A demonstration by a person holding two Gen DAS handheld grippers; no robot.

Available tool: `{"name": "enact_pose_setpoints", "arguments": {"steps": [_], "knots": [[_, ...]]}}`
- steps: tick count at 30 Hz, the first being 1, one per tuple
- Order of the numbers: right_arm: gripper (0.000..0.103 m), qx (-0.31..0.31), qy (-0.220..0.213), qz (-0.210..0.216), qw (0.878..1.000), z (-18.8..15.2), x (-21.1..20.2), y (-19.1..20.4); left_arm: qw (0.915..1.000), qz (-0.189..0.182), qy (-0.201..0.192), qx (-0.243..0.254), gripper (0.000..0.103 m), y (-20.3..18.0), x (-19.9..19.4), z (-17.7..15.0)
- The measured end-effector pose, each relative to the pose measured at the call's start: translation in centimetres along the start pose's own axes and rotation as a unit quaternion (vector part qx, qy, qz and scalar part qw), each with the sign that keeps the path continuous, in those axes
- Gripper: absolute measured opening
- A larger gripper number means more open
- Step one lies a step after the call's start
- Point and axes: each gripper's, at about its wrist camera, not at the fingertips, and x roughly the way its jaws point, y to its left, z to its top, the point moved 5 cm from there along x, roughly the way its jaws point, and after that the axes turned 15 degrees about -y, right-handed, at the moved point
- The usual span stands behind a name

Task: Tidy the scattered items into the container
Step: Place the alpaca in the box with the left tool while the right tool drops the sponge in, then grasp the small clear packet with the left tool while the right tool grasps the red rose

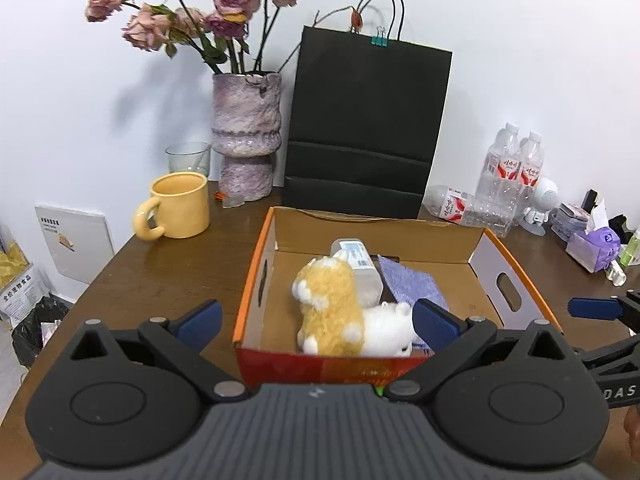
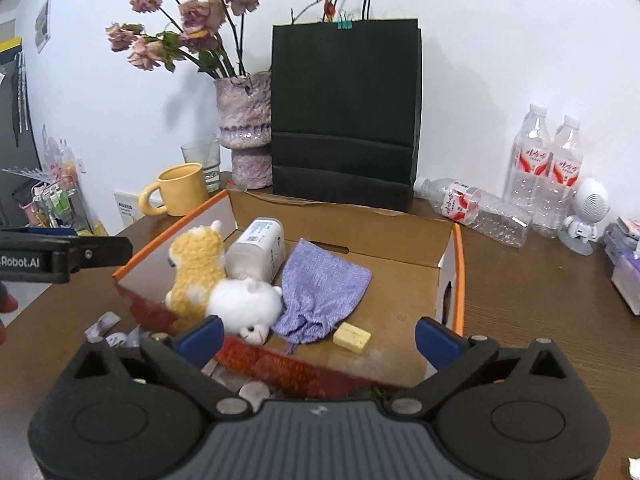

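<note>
Both claws are released and grasp nothing: I see my left claw [image 1: 316,322] spread wide before the near wall of the box [image 1: 256,276], and my right claw [image 2: 318,338] likewise spread at the box's near edge. Inside the box, on the counter [image 1: 160,276], lie a yellow plush [image 2: 196,268], a white plush [image 2: 244,300] touching it, a bottle [image 2: 260,250] on its side behind them, a purple pouch [image 2: 320,288] beside the bottle, and a yellow block [image 2: 352,337] near the pouch.
</note>
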Motion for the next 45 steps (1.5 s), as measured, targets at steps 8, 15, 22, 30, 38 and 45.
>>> {"name": "enact_pose_setpoints", "arguments": {"steps": [8, 15, 22, 30, 38, 45], "knots": [[0.103, -0.017, -0.001, -0.005, 1.0, -1.5, -3.7, 0.1, 0.9999, 0.014, -0.002, 0.004, 0.103, 1.3, -3.6, -1.4], [0.103, -0.013, 0.024, -0.017, 0.999, -4.3, -5.1, -0.7, 0.9993, 0.036, 0.006, 0.003, 0.103, 3.0, -5.7, -3.5], [0.102, -0.014, 0.046, -0.033, 0.998, -7.0, -5.2, -1.7, 0.9974, 0.064, 0.035, -0.003, 0.103, 5.6, -6.7, -6.9], [0.101, -0.024, 0.05, -0.052, 0.997, -8.9, -5.4, -2.4, 0.9943, 0.092, 0.05, -0.019, 0.103, 8.3, -6.9, -9.3], [0.094, -0.012, 0.044, -0.057, 0.997, -9.1, -4.8, -2.9, 0.9935, 0.106, 0.041, -0.008, 0.103, 8.7, -5.4, -9.2], [0.078, -0.012, 0.046, -0.068, 0.997, -9.3, -3.3, -3.4, 0.99, 0.137, 0.035, 0.005, 0.101, 9.3, -2.2, -9.0]]}}
